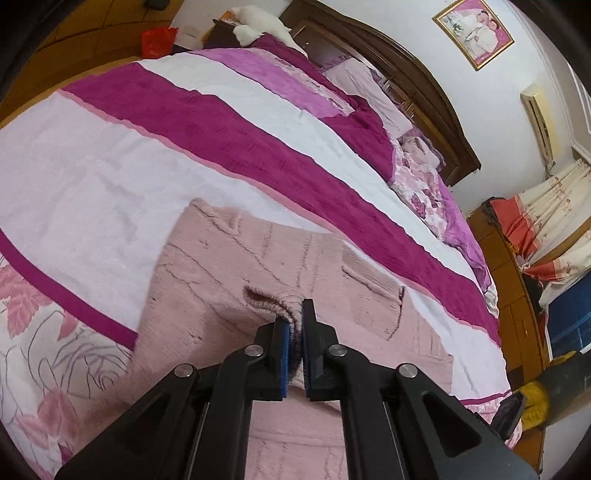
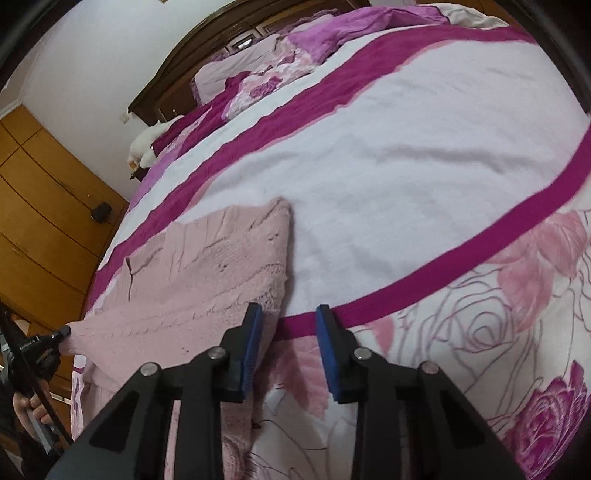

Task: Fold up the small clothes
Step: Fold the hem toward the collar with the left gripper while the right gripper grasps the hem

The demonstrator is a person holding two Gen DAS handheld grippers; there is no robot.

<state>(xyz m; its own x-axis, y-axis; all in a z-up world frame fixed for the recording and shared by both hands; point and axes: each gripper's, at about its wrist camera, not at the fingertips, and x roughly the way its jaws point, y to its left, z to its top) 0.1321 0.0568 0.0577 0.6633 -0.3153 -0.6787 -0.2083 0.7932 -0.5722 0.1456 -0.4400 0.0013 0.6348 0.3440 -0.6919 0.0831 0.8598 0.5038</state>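
Pink knit garment (image 1: 229,266) on bedspread (image 1: 92,166), pinched in left gripper (image 1: 294,325); right gripper (image 2: 288,317) parted at its edge.

A home bedroom. A wide bed (image 1: 184,155) fills both views, spread with a cover (image 2: 388,155) of white, magenta and rose-print bands. A dark carved headboard (image 1: 417,81) stands against the white wall at the top of the left wrist view, with pillows (image 1: 369,88) below it and a framed portrait (image 1: 473,34) at upper right. Patterned curtains (image 1: 554,206) hang at the right edge. Wooden wardrobe doors (image 2: 40,206) line the left of the right wrist view.
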